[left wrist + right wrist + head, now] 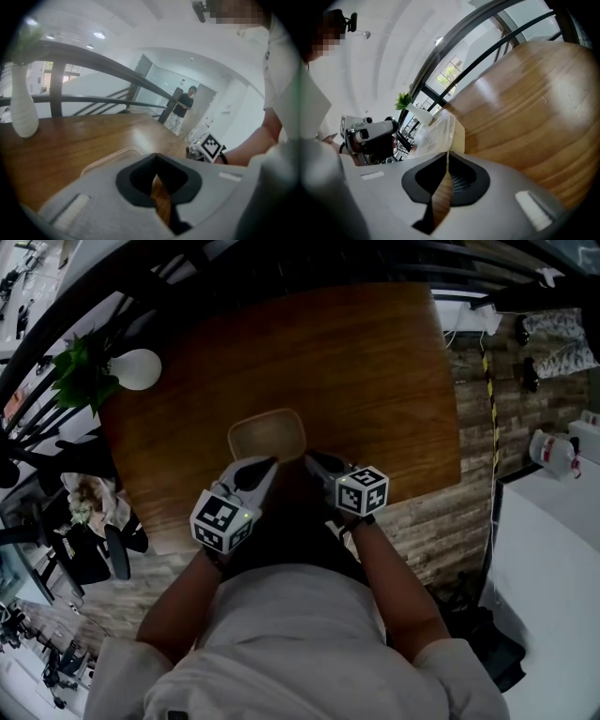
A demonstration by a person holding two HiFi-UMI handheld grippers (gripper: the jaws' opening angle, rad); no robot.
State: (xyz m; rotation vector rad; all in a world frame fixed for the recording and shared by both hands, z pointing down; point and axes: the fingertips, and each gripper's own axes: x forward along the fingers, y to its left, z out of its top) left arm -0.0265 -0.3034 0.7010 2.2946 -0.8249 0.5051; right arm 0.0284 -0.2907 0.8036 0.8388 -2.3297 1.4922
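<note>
A shallow tan container [267, 434] sits on the wooden table [375, 381], close to its near edge. My left gripper [265, 465] is just short of the container's near left corner, jaws shut and holding nothing. My right gripper [311, 460] is by the near right corner, also shut and empty. In the left gripper view the shut gripper [156, 161] points over the container's rim [112, 157]. In the right gripper view the shut gripper [447, 157] faces the container [443, 133], which has a clear, shiny cover. I cannot tell whether either gripper touches it.
A white vase [138, 368] with a green plant [80, 371] stands at the table's far left corner. Dark railings [56, 418] run along the left. A white counter [553, 549] is at the right. A person [184, 104] stands far off.
</note>
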